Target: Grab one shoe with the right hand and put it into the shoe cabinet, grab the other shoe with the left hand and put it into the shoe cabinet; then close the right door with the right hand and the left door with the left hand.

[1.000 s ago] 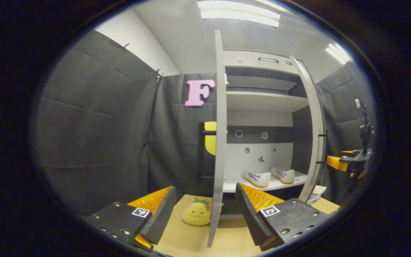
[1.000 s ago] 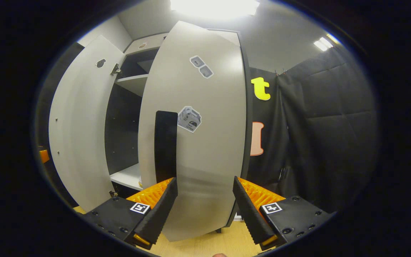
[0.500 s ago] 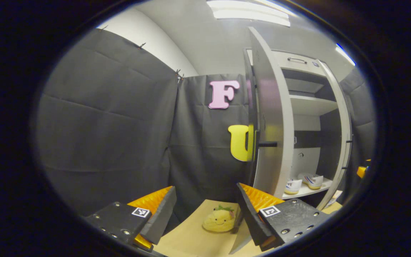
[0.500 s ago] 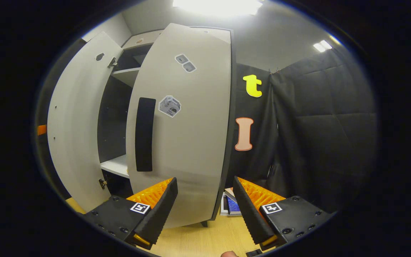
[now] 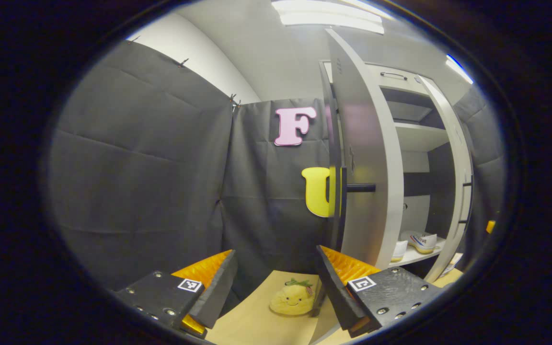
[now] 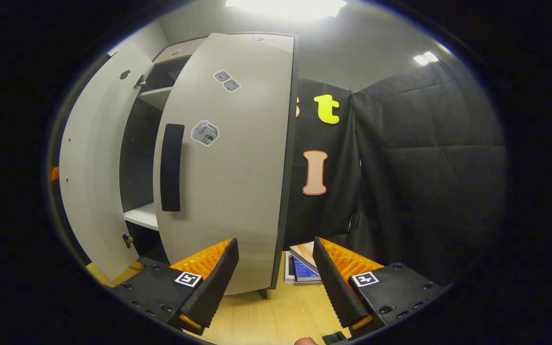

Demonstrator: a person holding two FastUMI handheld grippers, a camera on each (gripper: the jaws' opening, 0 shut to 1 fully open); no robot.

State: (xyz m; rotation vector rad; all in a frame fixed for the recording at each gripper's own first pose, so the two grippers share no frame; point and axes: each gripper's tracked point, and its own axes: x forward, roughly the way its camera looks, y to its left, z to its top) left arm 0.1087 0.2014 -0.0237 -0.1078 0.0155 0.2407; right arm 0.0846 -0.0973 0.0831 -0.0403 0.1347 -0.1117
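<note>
Left gripper [image 5: 276, 287] beside ajar grey left door [image 5: 362, 163]

Both grippers held w/ jaws apart, nothing gripped.

L gripper [image 5: 274, 287] seen in left gripper view: both fingers spread wide, inner faces angled toward each other at the far ends, nothing pressed btwn them; L finger [image 5: 213, 287] sits a bit lower in frame than R finger [image 5: 333, 287], so a slight roll is noted. R gripper [image 6: 276, 282] seen in right gripper view: same wide spread, fingers [image 6: 211, 287] level w/ each other, nothing caught btwn. A fingertip of the holding hand [image 6: 303, 341] is just glimpsed at the bottom edge of right gripper view; rest of the hand can't be made out.
</note>
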